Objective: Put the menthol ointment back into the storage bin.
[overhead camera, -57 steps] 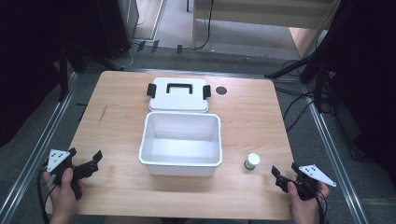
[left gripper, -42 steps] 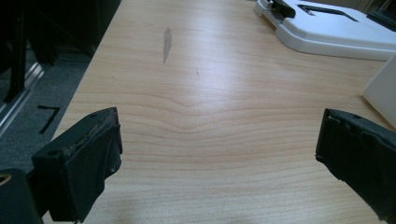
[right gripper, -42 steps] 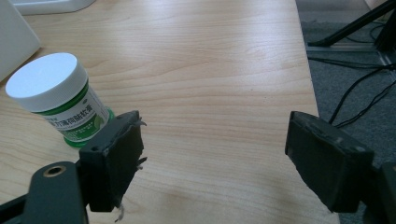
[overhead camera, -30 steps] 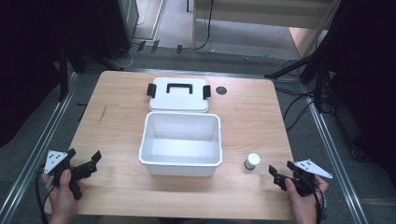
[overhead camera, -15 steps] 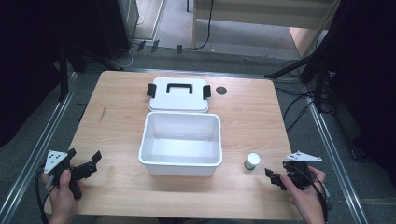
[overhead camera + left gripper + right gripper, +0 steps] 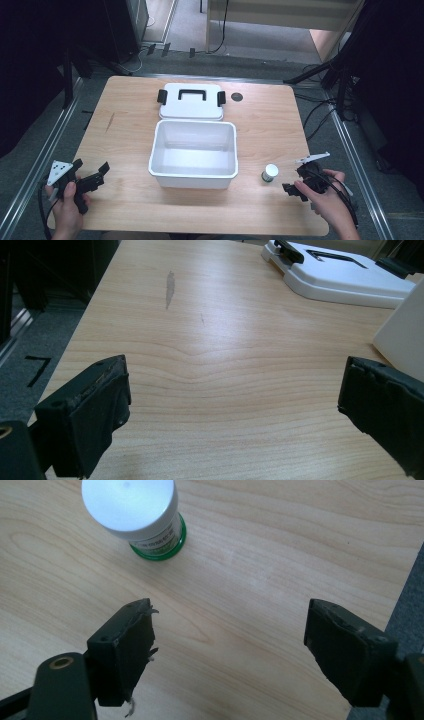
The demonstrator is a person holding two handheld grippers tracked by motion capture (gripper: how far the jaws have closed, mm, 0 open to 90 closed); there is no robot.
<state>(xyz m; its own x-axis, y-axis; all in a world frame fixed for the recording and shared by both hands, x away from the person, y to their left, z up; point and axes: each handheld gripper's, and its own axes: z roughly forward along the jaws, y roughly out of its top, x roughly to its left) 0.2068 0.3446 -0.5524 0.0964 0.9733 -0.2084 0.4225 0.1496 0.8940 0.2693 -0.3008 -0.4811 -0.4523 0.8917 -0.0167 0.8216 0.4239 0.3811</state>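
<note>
A small jar point(image 6: 270, 172) with a white cap and a green base stands upright on the wooden table point(image 6: 260, 125), right of an open, empty white box point(image 6: 192, 152). My right gripper point(image 6: 291, 179) hovers just right of the jar, tilted down. In the right gripper view the jar point(image 6: 132, 515) is ahead of the left jaw, outside the gap. The right gripper point(image 6: 230, 620) is open, its jaws have just been opening a little, and only bare wood lies between them. My left gripper point(image 6: 91, 166) rests open near the front left corner, and is empty point(image 6: 235, 385).
The box's white lid point(image 6: 191, 101), with a black handle and side clips, lies flat behind the box; the left gripper view has this lid point(image 6: 345, 275) at the far right. A black round spot point(image 6: 236, 96) is beside it. The table's right edge point(image 6: 407, 580) is close to the right jaw.
My right gripper has lifted and shifted left toward the jar, tipping its jaws downward. The left gripper, box, lid and jar have stayed put.
</note>
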